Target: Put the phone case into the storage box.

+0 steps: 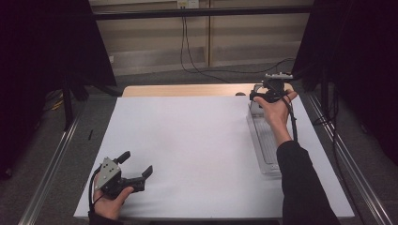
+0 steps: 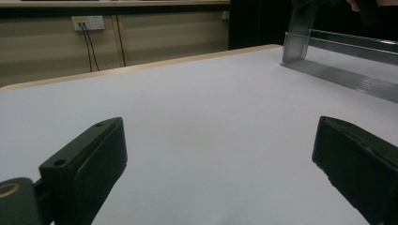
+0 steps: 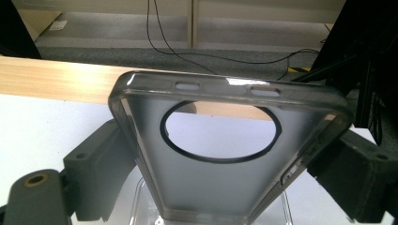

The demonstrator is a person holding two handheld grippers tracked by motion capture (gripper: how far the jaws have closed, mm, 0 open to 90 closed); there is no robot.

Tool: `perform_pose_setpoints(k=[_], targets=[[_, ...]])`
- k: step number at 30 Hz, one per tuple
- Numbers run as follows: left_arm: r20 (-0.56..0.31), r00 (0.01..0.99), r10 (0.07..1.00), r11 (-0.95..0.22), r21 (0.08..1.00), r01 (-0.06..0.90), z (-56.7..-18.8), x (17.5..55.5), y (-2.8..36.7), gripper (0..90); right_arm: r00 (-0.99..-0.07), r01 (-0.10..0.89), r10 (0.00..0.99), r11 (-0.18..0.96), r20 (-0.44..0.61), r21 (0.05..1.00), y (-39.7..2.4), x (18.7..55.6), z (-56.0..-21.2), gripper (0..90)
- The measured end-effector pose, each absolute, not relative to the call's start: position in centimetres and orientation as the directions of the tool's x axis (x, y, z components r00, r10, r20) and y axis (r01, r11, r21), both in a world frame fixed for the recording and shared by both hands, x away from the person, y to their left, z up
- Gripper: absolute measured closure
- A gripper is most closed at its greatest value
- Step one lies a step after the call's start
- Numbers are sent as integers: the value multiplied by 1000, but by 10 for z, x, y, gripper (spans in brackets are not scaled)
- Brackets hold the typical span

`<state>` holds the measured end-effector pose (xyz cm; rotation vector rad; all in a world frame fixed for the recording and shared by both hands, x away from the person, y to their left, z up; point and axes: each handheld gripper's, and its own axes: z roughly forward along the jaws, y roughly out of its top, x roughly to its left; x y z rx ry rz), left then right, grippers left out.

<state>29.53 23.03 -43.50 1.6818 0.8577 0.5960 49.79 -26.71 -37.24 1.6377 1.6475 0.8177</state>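
A clear phone case (image 3: 211, 187) with a round camera hole stands tilted up between my right gripper's (image 3: 232, 140) jaws, which press on its two long edges. In the high view, the right gripper (image 1: 270, 93) sits at the table's far right over the case (image 1: 255, 105). The case's lower end rests at the far end of a long clear tray (image 1: 265, 145). My left gripper (image 1: 137, 162) is near the front left edge, open and holding nothing. The left gripper view looks past its wide-apart jaws (image 2: 220, 140) to the upright case (image 2: 294, 40) and tray (image 2: 356, 77).
A white sheet (image 1: 197, 140) covers the table, and a strip of bare wood (image 1: 183, 90) shows along the far edge. Metal rails run down both sides of the table. Cables hang from a wall socket (image 1: 187, 3) behind the table.
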Motion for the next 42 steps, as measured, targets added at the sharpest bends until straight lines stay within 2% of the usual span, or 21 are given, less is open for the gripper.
perform_pose_setpoints(k=[12, 19, 42], targets=[[-32, 612, 791, -143, 961, 235, -435, 295, 230, 35, -13, 567, 999, 32, -31, 823, -269, 501, -374, 104], [-30, 611, 791, -144, 961, 235, -435, 295, 230, 35, -37, 548, 999, 41, -25, 835, -270, 500, -373, 58], [-29, 610, 792, -142, 963, 229, -434, 295, 231, 35, -61, 450, 997, -14, 46, 893, -281, 493, -357, 32]])
